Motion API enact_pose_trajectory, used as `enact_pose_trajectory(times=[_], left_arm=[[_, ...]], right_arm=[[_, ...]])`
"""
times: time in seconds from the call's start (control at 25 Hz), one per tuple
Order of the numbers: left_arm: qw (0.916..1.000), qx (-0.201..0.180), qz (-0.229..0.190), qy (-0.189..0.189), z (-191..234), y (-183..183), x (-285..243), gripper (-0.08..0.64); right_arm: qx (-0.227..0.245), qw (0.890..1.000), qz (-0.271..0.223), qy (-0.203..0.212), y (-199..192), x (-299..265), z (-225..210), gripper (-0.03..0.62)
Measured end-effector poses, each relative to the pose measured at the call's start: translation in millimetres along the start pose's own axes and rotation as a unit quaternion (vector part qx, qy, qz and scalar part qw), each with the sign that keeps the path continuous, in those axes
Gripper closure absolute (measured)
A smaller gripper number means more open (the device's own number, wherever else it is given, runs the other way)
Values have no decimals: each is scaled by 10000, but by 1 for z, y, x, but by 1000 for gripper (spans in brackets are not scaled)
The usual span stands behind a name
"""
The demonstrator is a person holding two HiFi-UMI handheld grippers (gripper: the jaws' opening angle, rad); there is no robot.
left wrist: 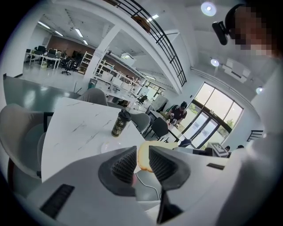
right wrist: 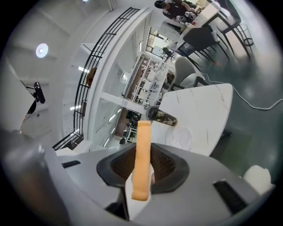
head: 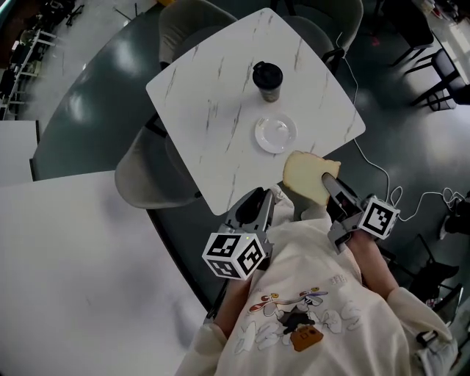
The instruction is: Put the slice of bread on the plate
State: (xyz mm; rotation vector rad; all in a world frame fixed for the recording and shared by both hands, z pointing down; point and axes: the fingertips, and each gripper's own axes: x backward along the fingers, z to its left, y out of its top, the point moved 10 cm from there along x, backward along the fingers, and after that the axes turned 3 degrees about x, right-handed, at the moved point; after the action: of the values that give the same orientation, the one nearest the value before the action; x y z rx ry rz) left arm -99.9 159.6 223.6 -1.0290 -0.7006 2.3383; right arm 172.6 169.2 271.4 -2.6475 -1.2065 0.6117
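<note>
A pale slice of bread hangs just off the near edge of the white marble table, with my right gripper shut on it. In the right gripper view the slice stands edge-on between the ribbed pads. The small white plate lies on the table just beyond the bread, and a dark coffee cup stands behind it. My left gripper is to the left of the bread, below the table's edge. Its jaws stand a little apart and hold nothing; the bread shows through the gap.
A grey chair sits at the table's left side, and more chairs stand behind it. Another white table fills the lower left. A cable trails over the dark floor on the right.
</note>
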Motion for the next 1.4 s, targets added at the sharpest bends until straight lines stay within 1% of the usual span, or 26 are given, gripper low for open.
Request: enact_pose_trajectory(times=[0.08,0.2,0.48,0.56,0.68,0.8,0.92,1.04,1.2,1.4], left_arm=[[10000,-66,39,-30,12,11,-5,466],[9998,-108,130,-95,23,21,-12,466],[9995,81,245,-181,39,30,-28,466],[9994,85,244,-225,40,35,-34,466],[9992,59,298,-248,42,42,-45,466],[9992,24,346,-185,48,44,-53,466],[9997,-79,233,-44,58,45,-64,466],[9996,-96,240,102,66,40,-71,466],[9992,-124,310,206,76,32,-82,466],[9990,19,330,307,88,20,-95,466]], right_arm=[[-22,10000,-3,28,2,-14,0,503],[-240,9997,-15,89,2,-30,5,503],[-75,9999,54,-87,14,-50,6,503],[20,9998,137,-144,20,-56,3,503],[115,9996,254,-98,31,-69,1,503],[113,9990,401,-145,34,-79,-5,503],[168,9981,579,-131,39,-91,-13,503],[194,9968,768,-125,41,-100,-23,503],[169,9955,926,-136,43,-116,-39,503],[387,9917,1214,-162,43,-136,-54,503]])
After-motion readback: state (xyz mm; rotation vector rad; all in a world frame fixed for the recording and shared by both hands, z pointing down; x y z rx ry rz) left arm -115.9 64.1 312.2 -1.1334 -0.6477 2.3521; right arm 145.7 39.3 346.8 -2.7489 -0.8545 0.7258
